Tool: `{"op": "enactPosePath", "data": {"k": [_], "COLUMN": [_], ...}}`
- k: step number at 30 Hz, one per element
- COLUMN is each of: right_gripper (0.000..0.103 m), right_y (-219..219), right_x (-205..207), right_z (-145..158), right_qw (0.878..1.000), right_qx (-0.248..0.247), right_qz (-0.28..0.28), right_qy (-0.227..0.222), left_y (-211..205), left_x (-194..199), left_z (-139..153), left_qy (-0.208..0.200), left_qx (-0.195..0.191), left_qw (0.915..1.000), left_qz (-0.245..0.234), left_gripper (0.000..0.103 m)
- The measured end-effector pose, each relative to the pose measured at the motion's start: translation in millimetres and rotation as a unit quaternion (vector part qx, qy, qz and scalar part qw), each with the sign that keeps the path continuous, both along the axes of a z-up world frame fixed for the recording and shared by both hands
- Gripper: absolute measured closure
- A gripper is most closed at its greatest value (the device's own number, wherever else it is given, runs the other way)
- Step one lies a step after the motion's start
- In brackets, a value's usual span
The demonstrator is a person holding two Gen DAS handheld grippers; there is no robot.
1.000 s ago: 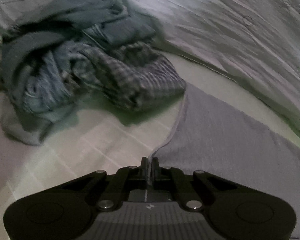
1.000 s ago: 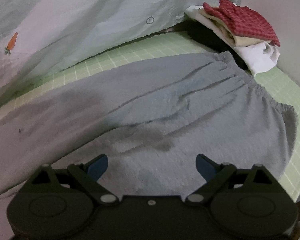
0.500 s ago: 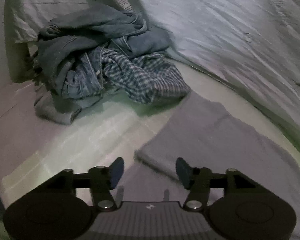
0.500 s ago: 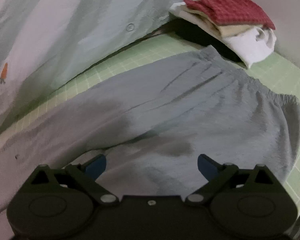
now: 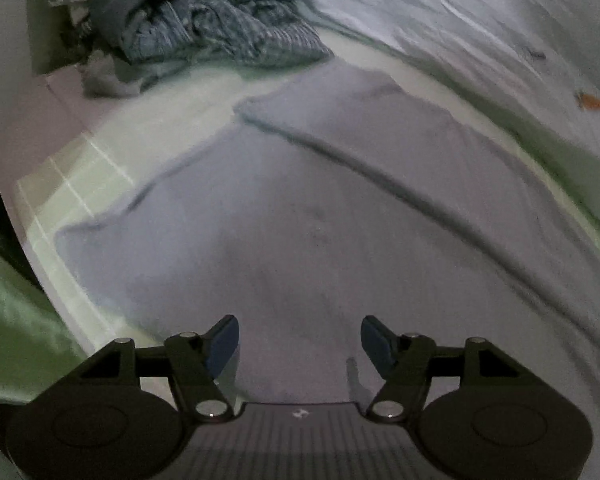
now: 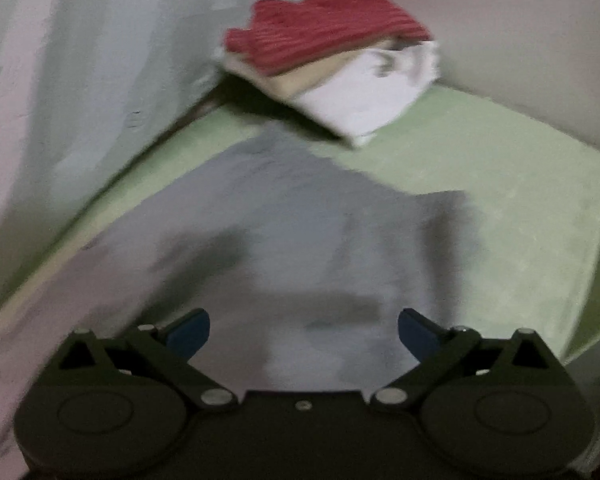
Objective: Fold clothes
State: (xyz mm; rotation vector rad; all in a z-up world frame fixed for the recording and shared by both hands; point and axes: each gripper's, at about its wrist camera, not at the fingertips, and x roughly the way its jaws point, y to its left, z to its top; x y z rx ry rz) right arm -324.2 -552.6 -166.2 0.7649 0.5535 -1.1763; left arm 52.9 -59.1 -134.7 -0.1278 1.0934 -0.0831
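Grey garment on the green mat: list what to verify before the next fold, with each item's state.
1. Left gripper free of cloth: ok; its jaws have just been opening, nothing between them.
2. Right gripper open and empty: ok.
3. Grey garment lying flat: not ok, a long ridge crosses it.
4. Folded stack clear of the garment: cannot tell, the frame is blurred.
5. Unfolded pile off the garment: ok.
6. Green mat free beside the garment: ok.
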Motion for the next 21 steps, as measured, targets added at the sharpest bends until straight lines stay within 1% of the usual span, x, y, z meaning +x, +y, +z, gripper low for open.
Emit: {"op": "enactPosePath", "data": {"k": [2, 4, 6, 8, 10, 11, 12, 14, 17, 19, 21], "right_gripper": [0.001, 0.001, 0.001, 0.001, 0.001, 0.001, 0.001, 0.001, 0.001, 0.001, 0.001], "right_y": [-8.2, -13.3, -16.0, -16.7, -15.4, -12.9, -9.0, -2.7, 11.3, 18.7, 22.1], "right_x": [-16.8, -31.8, -44.6, -54.9, -63.5, -67.0, -69.3, -69.7, -66.1, -62.3, -56.5], "right_z": [-7.0, -14.3, -21.8, -29.8, -39.8, -45.0, -48.1, -53.4, -61.0, -64.2, -64.8], "right_qw": [1.0, 0.999, 0.996, 0.991, 0.979, 0.971, 0.964, 0.95, 0.932, 0.922, 0.919], "right_qx": [0.012, 0.033, 0.058, 0.085, 0.118, 0.135, 0.142, 0.169, 0.2, 0.216, 0.223], "right_qz": [-0.017, -0.034, -0.048, -0.058, -0.071, -0.079, -0.083, -0.081, -0.077, -0.074, -0.07], "right_qy": [0.003, -0.014, -0.047, -0.091, -0.149, -0.182, -0.21, -0.249, -0.293, -0.312, -0.317], "left_y": [-4.4, -8.0, -12.5, -18.1, -23.6, -25.6, -27.9, -29.1, -27.4, -23.6, -18.3], "left_x": [-10.8, -17.6, -23.1, -27.7, -33.2, -35.3, -37.4, -42.0, -46.4, -47.6, -46.9], "left_z": [-0.5, -2.1, -3.1, -3.5, -3.2, -3.6, -4.1, -6.2, -9.5, -10.2, -10.2], "left_qy": [0.004, 0.011, 0.018, 0.025, 0.031, 0.034, 0.038, 0.052, 0.074, 0.08, 0.082], "left_qx": [-0.001, -0.007, -0.014, -0.023, -0.037, -0.046, -0.056, -0.08, -0.117, -0.126, -0.13], "left_qw": [1.0, 0.9999, 0.9997, 0.9994, 0.9988, 0.9983, 0.9977, 0.9954, 0.9903, 0.9887, 0.988], "left_qz": [-0.001, 0.0, 0.0, -0.002, -0.005, -0.007, -0.007, -0.006, -0.009, -0.008, -0.003], "left_gripper": [0.034, 0.034, 0.034, 0.034, 0.034, 0.034, 0.034, 0.034, 0.034, 0.034, 0.034]}}
